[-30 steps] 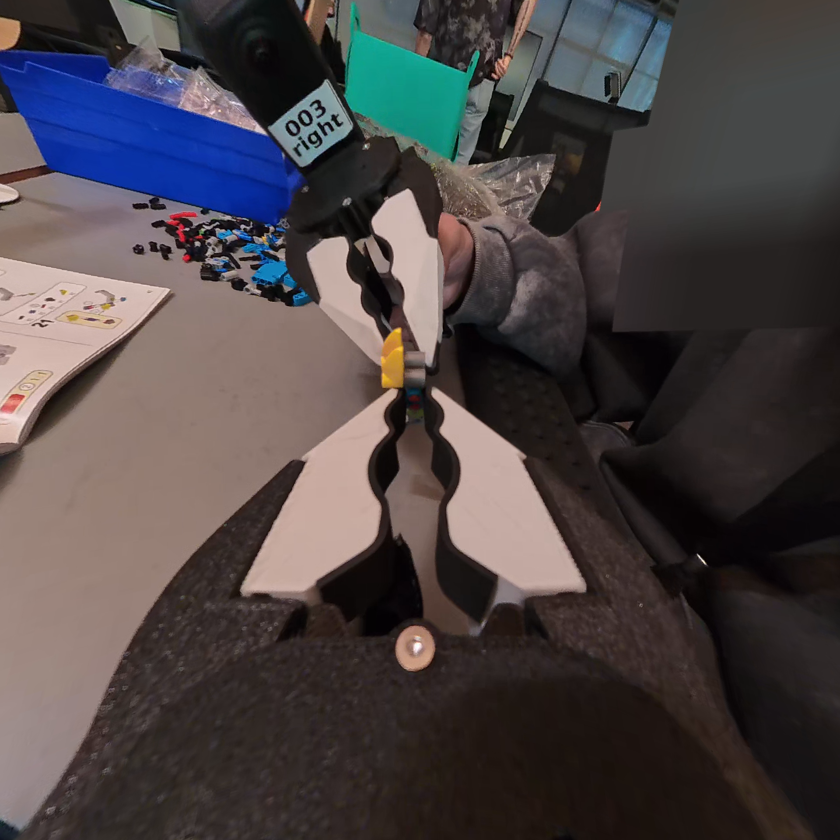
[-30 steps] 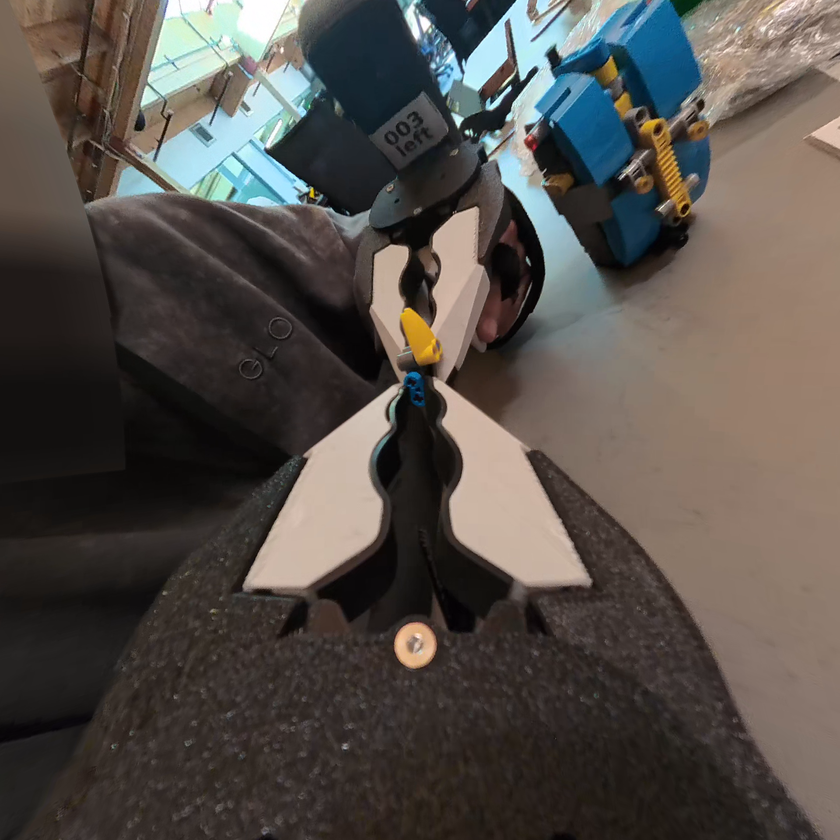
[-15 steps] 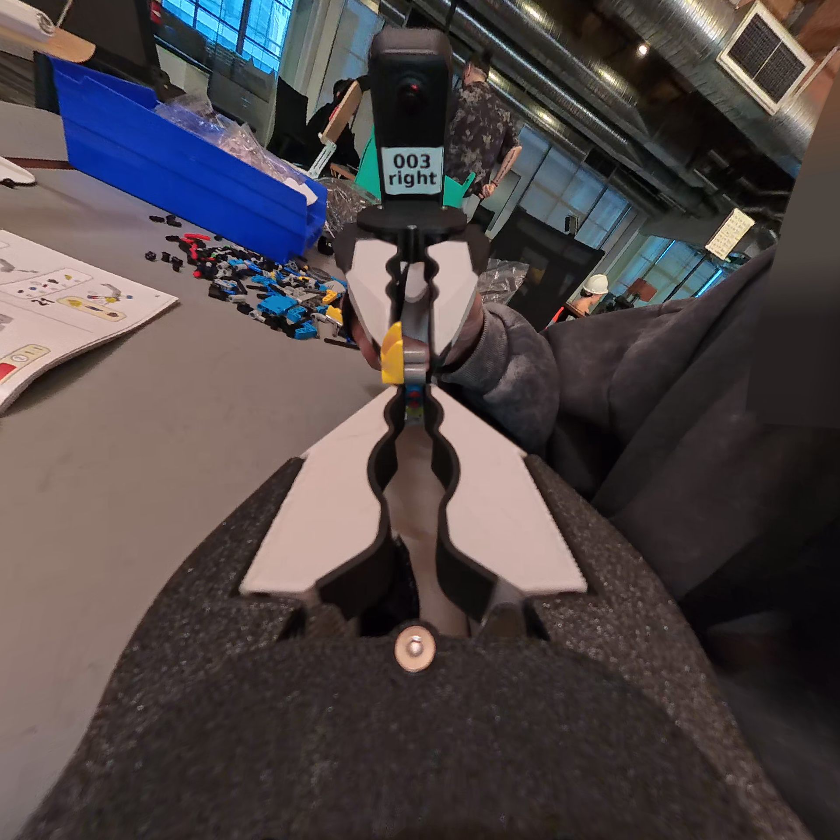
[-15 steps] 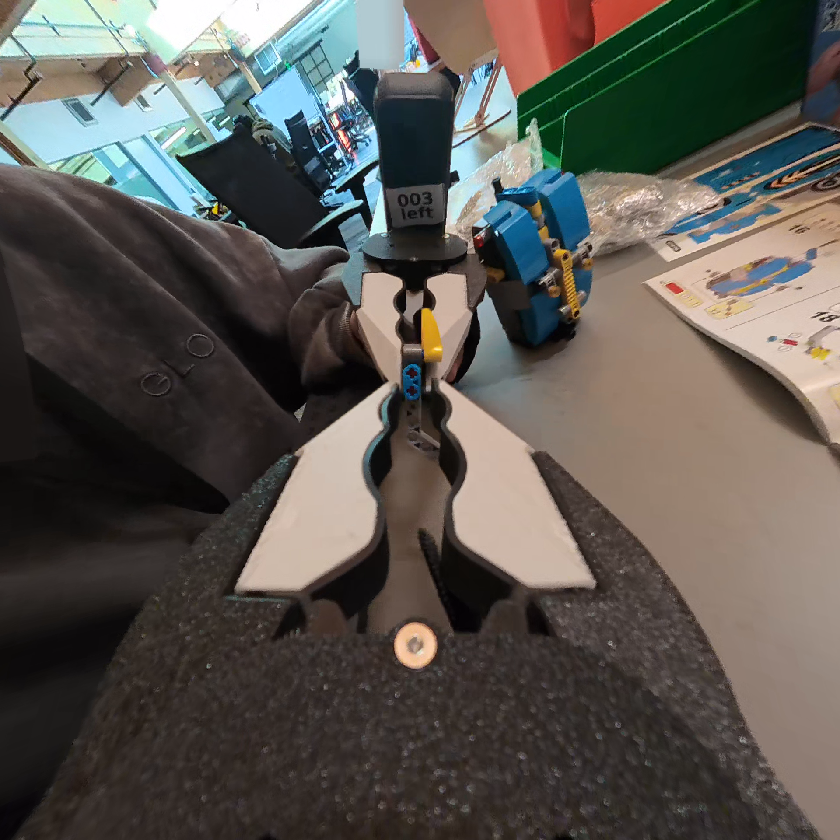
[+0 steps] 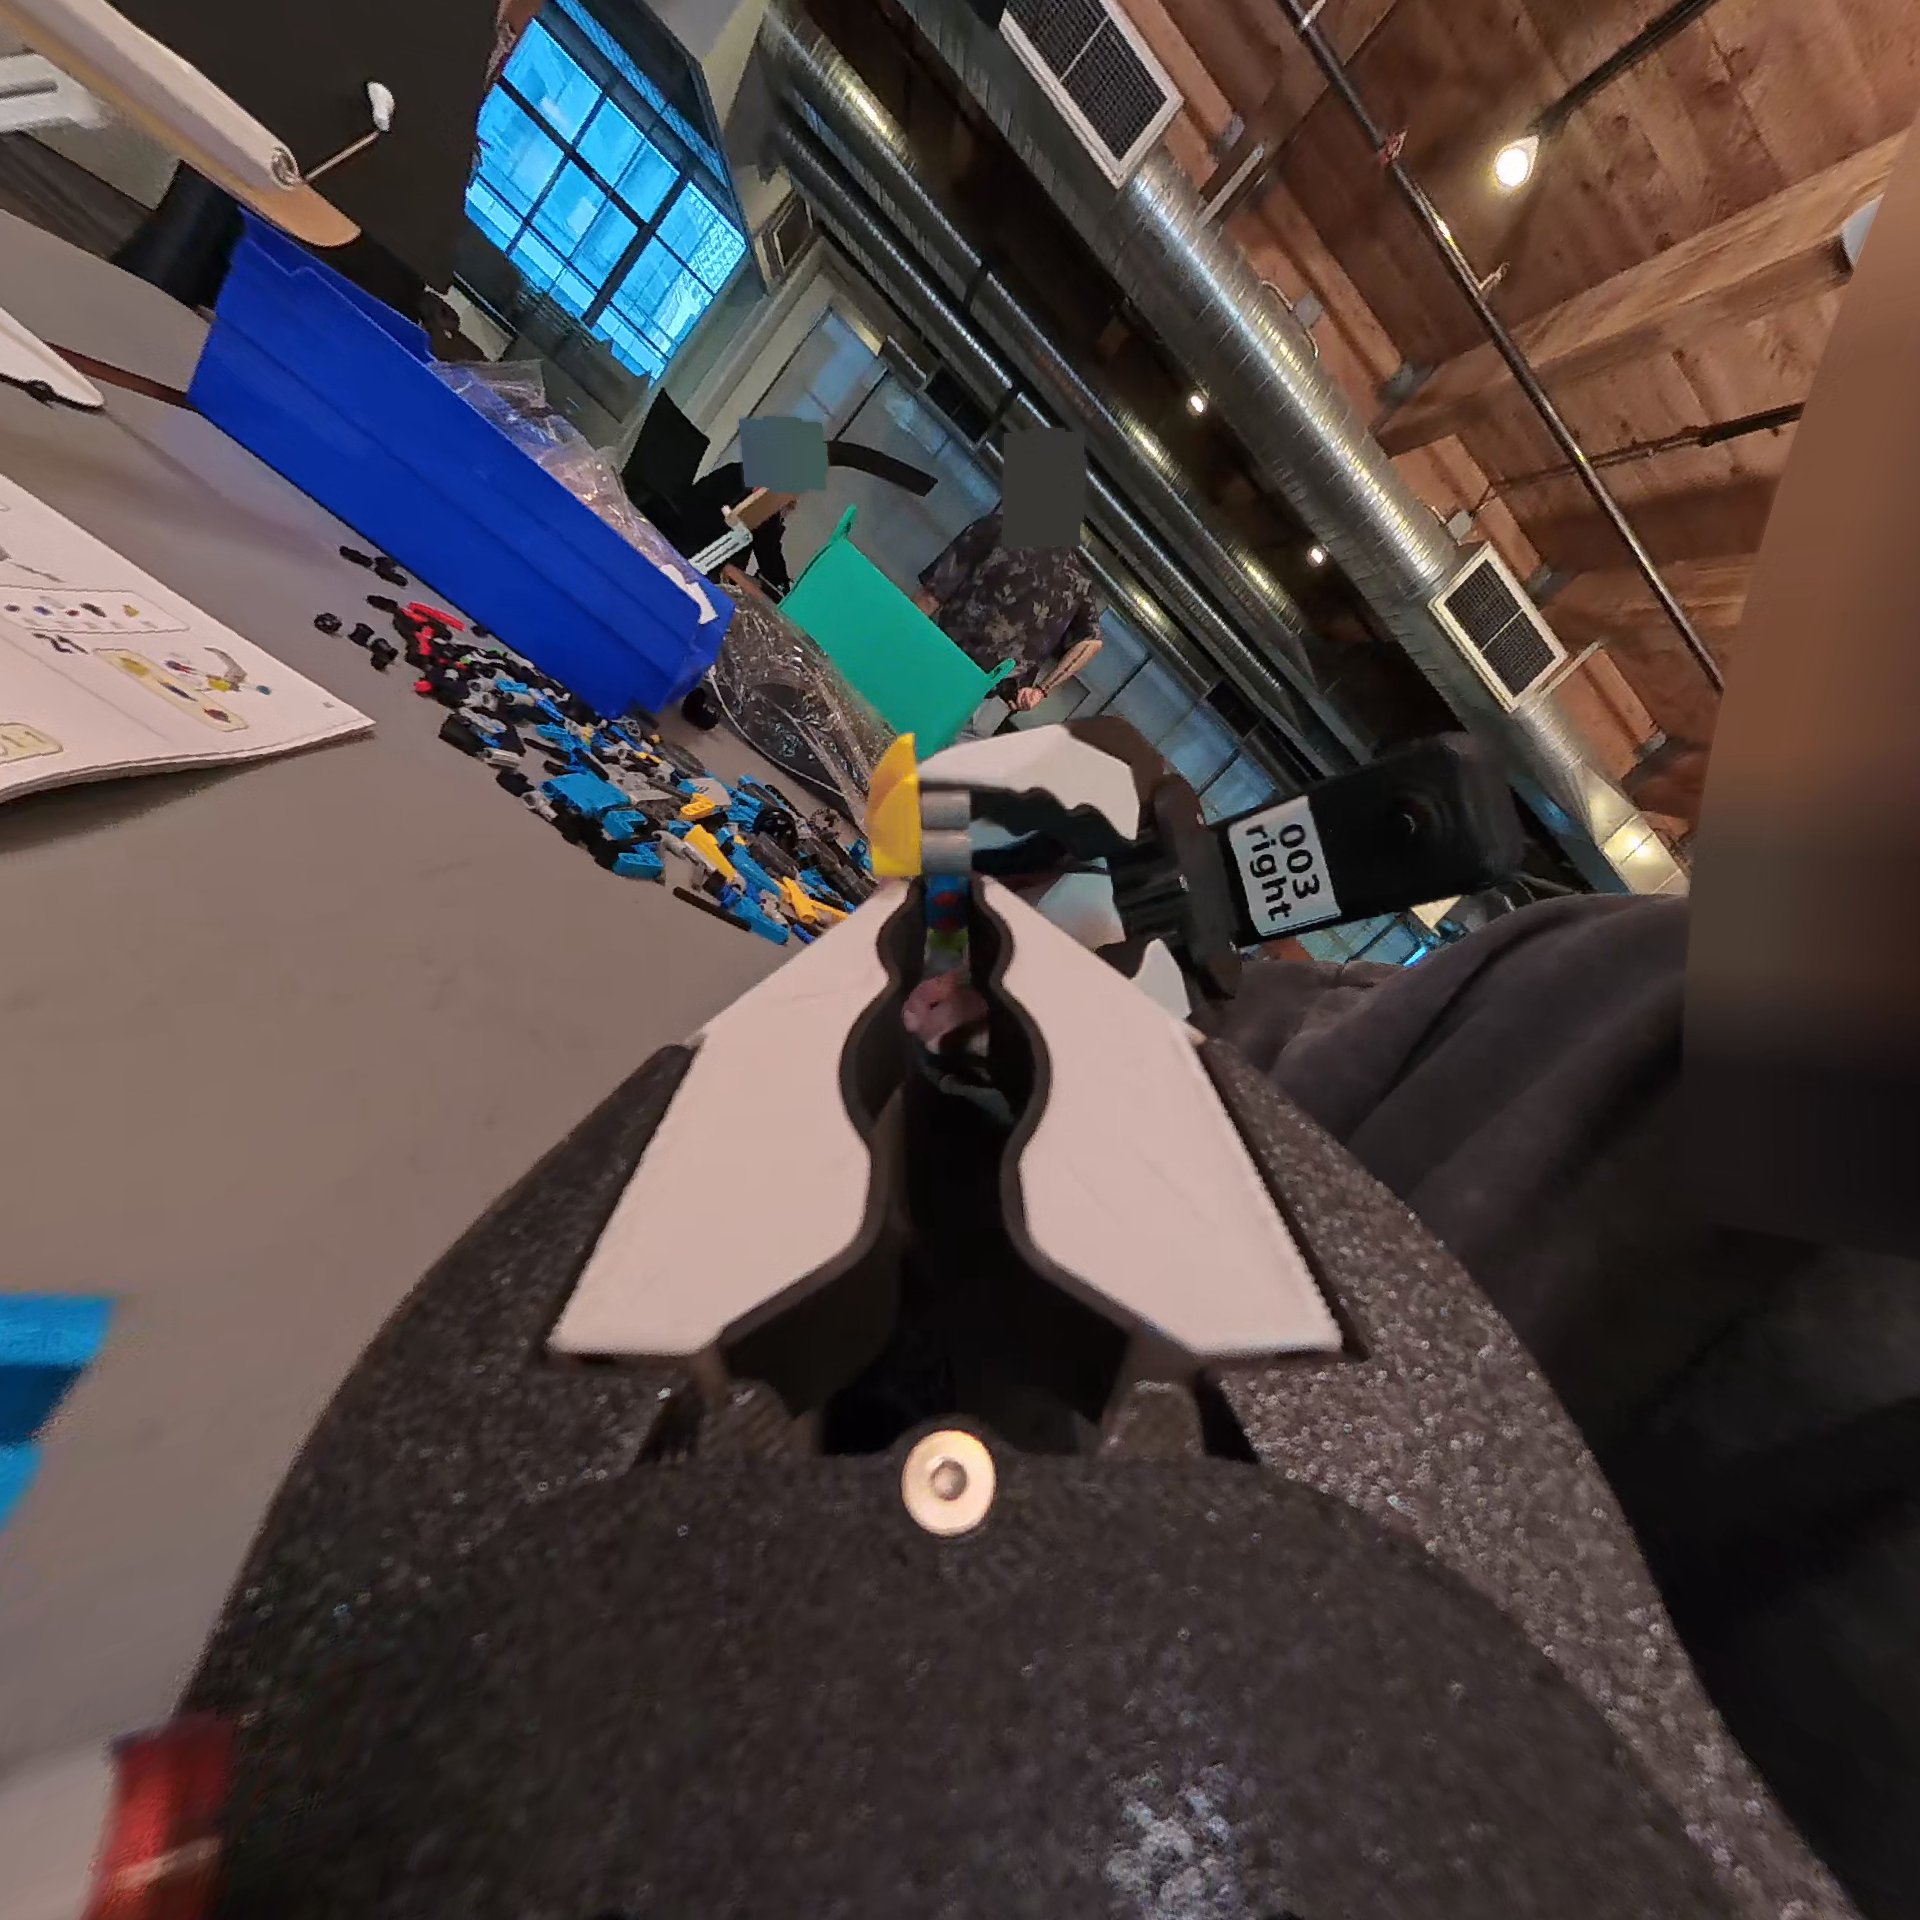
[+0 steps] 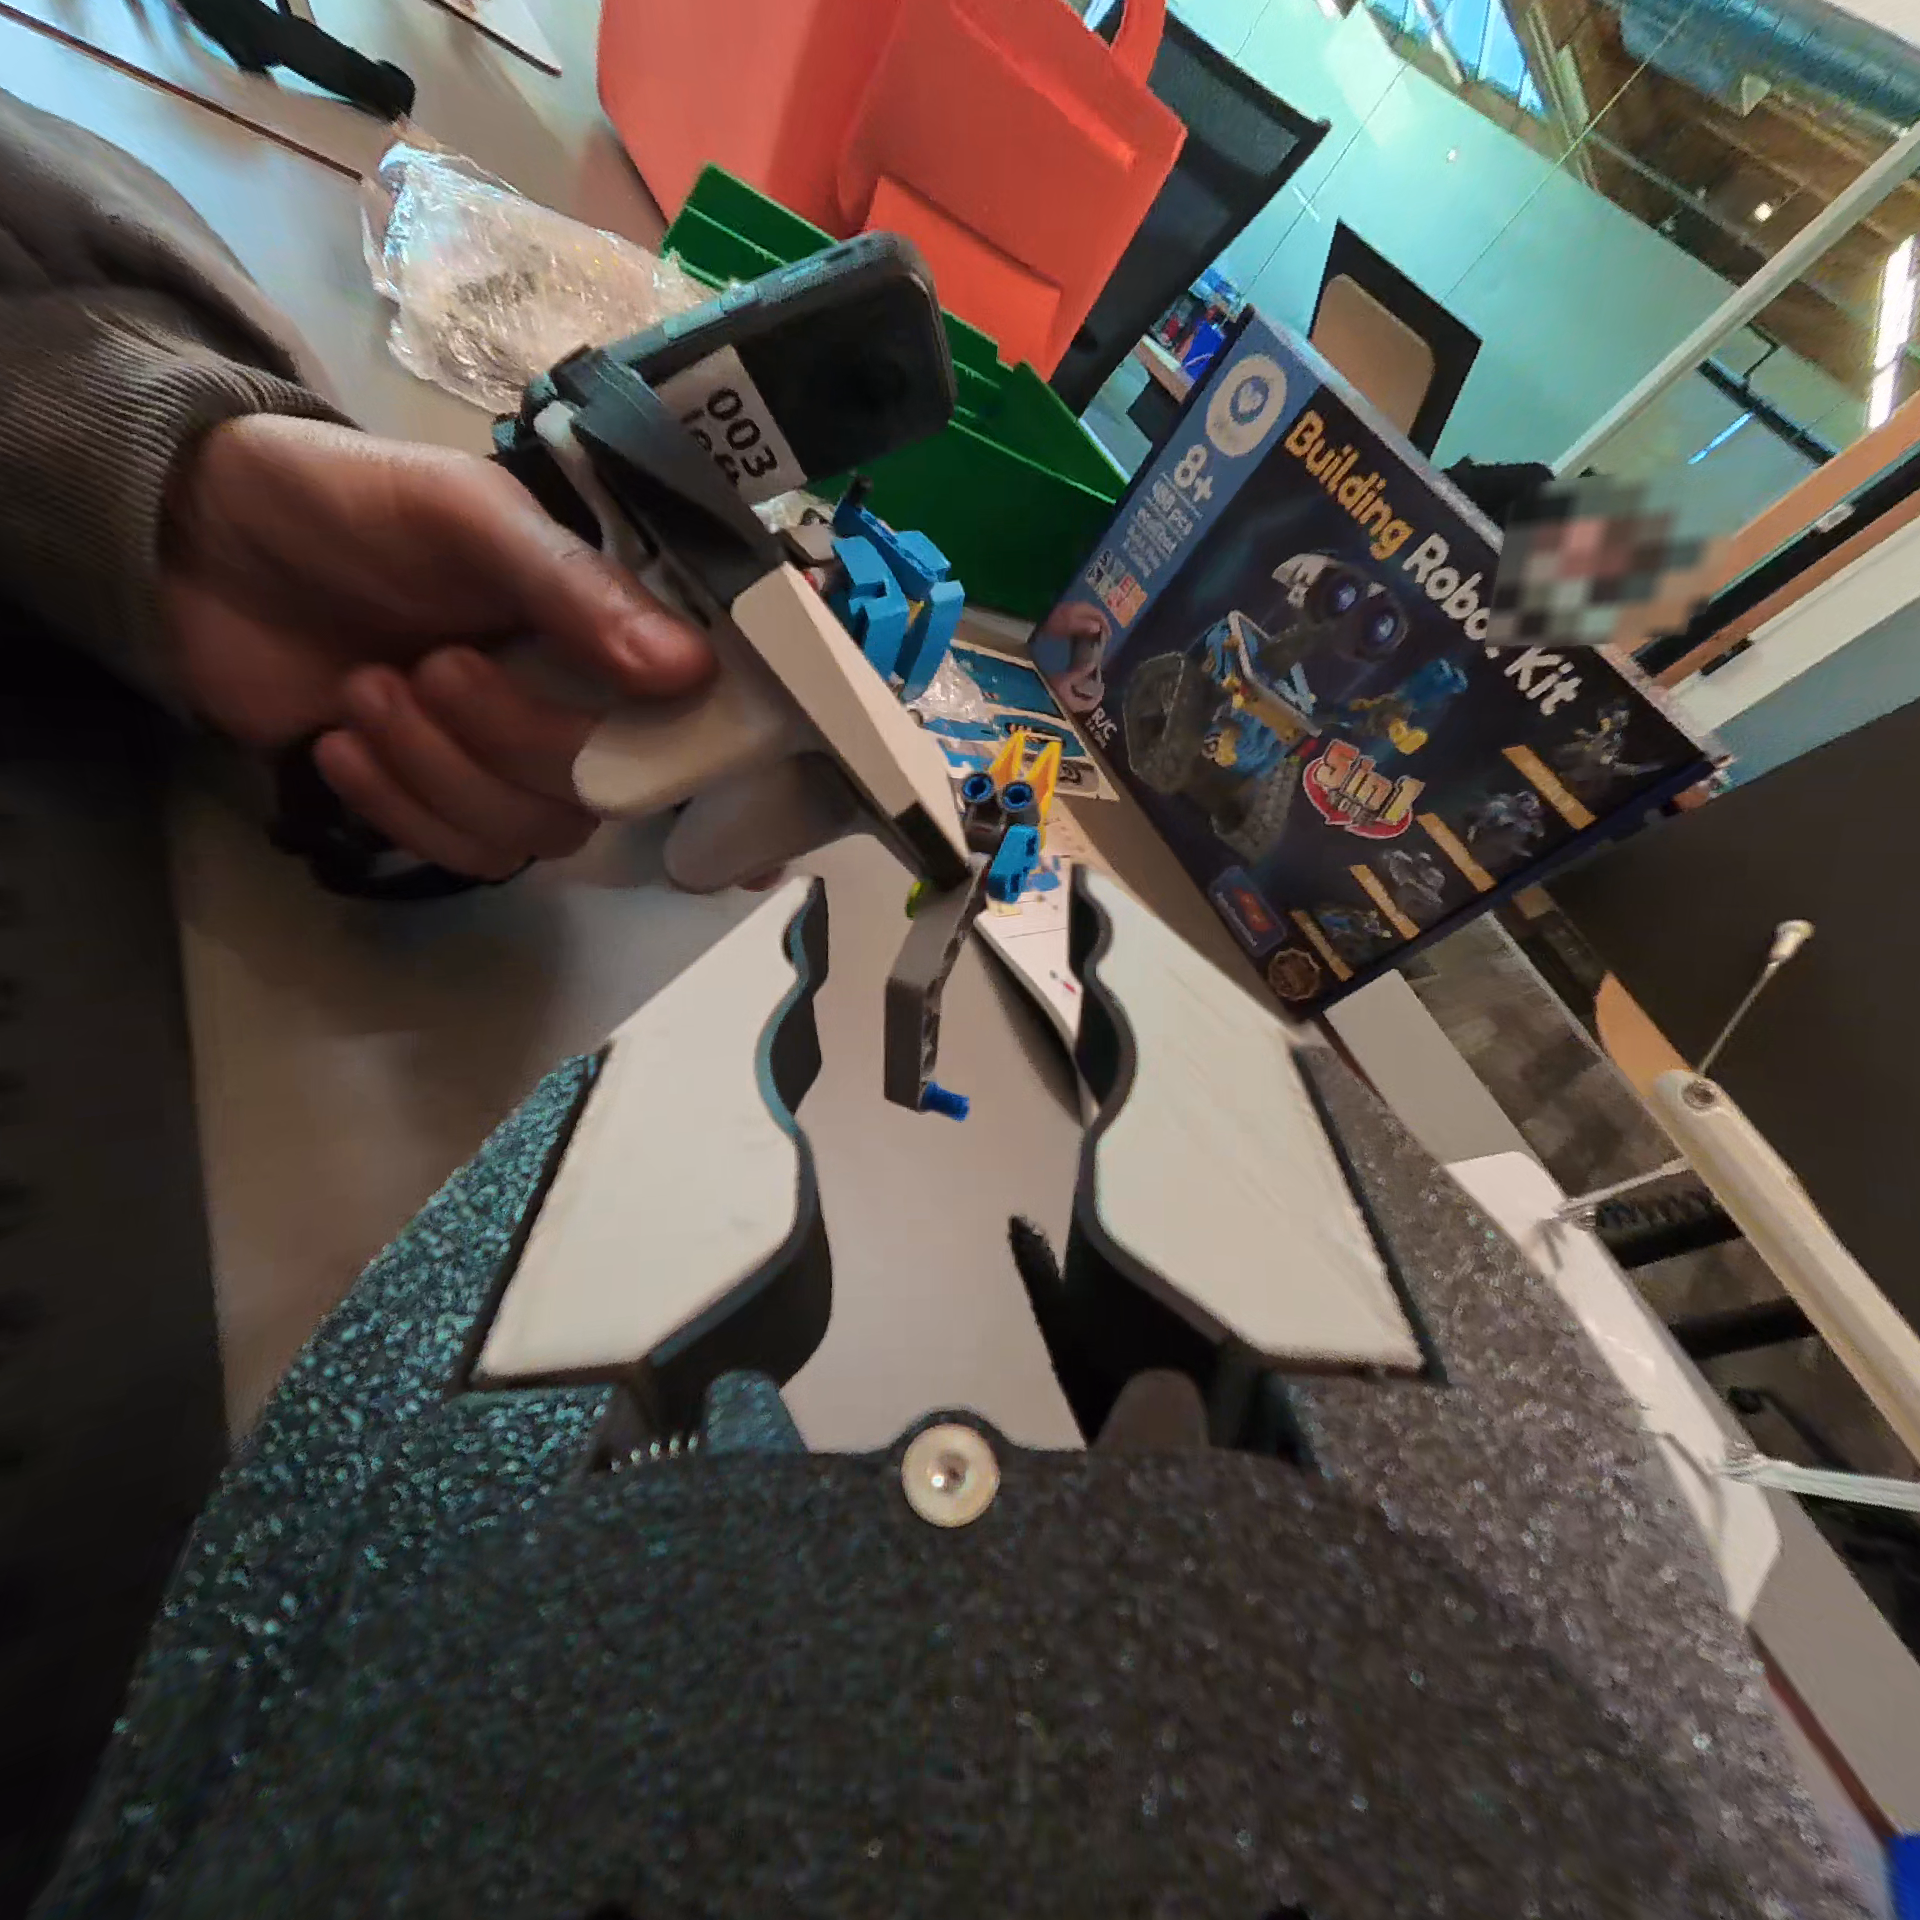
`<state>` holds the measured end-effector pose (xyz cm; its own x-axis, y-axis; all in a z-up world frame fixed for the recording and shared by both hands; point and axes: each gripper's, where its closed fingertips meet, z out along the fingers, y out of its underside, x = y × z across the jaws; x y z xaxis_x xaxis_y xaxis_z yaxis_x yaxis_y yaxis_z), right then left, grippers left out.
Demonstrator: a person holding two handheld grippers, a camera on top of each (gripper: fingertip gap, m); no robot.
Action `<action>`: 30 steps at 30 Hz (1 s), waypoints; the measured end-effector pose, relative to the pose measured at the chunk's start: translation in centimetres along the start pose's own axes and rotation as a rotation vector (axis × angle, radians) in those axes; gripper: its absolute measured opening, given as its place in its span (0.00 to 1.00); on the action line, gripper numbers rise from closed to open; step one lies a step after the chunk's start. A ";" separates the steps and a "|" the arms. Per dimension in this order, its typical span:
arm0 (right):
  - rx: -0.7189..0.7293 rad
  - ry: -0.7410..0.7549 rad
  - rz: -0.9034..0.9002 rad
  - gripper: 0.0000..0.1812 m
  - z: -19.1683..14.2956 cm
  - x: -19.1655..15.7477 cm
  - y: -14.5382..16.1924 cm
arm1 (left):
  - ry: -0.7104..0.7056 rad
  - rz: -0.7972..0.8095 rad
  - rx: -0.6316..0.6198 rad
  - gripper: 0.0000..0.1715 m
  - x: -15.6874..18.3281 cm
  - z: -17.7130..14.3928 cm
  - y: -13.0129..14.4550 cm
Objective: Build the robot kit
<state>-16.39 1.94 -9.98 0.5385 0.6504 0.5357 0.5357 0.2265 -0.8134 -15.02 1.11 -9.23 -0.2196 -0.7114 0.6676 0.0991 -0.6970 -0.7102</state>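
The left gripper, centre frame in its own view, has its fingers pinched nearly closed. The right gripper, centre frame, has its fingers spread wide apart. A bare hand, upper left of the right wrist view, grips the left gripper's handle, a dark sleeve behind.

Loft workshop: exposed ducts, timber ceiling, parts bins.

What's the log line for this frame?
left gripper: shut on brick assembly | right gripper: open around assembly | table: loose bricks
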 end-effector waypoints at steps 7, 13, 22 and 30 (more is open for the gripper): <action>-0.027 0.015 -0.022 0.13 0.2 0.2 0.5 | -0.049 -0.001 -0.030 0.04 -0.6 0.2 0.7; -0.046 -0.055 0.034 0.12 -0.2 0.7 1.7 | -0.039 -0.051 -0.060 0.21 -0.9 0.2 1.0; -0.032 -0.098 -0.061 0.11 -0.2 -0.8 1.4 | -0.022 -0.060 -0.039 0.10 -0.5 -0.1 0.6; -0.027 -0.086 0.037 0.11 0.1 -0.3 0.9 | -0.029 -0.028 0.010 0.10 -0.2 -0.1 -0.1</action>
<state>-16.12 1.97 -10.87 0.5013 0.7181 0.4828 0.5343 0.1820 -0.8255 -15.07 1.33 -9.34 -0.1947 -0.6939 0.6932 0.1029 -0.7173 -0.6891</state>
